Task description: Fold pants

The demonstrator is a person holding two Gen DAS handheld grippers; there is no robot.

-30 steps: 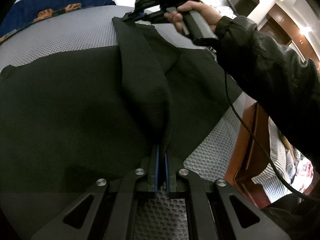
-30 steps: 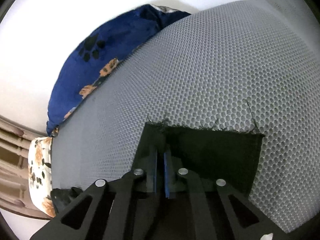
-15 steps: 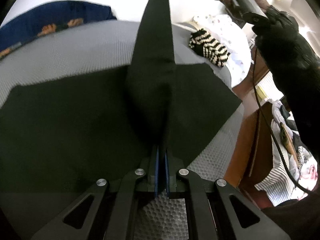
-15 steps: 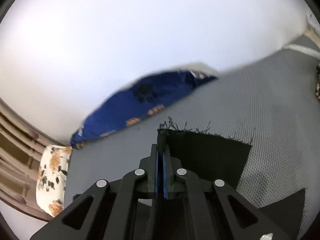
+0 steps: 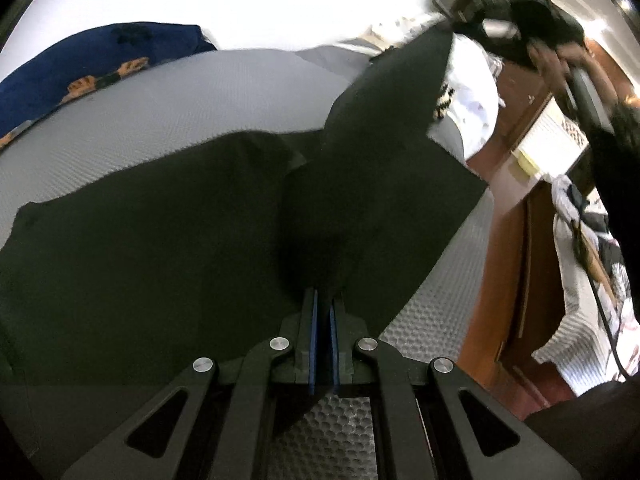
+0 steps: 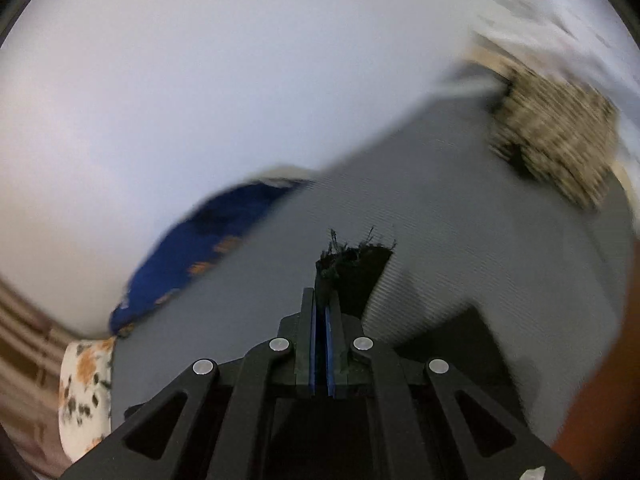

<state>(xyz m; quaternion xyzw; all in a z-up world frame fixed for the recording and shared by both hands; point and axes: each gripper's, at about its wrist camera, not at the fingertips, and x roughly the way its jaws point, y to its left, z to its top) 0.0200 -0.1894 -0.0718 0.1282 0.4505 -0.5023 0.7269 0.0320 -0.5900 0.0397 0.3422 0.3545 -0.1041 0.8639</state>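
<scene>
Black fabric of the pants (image 5: pixel 168 248) spreads ahead and to the left of the left hand-held gripper (image 5: pixel 324 304), whose blue-lined fingers are pressed together on a fold of the cloth. From that pinch one leg rises as a taut dark band up and to the right, toward the right hand-held gripper (image 6: pixel 322 300), which pinches the frayed hem with loose threads sticking up past its tips. One pair of pants lies on the grey honeycomb-textured bed (image 5: pixel 200 96); two hand-held grippers hold it. One blue patterned pillow (image 5: pixel 72 68) sits far left beyond the cloth. Right view is blurred.
</scene>
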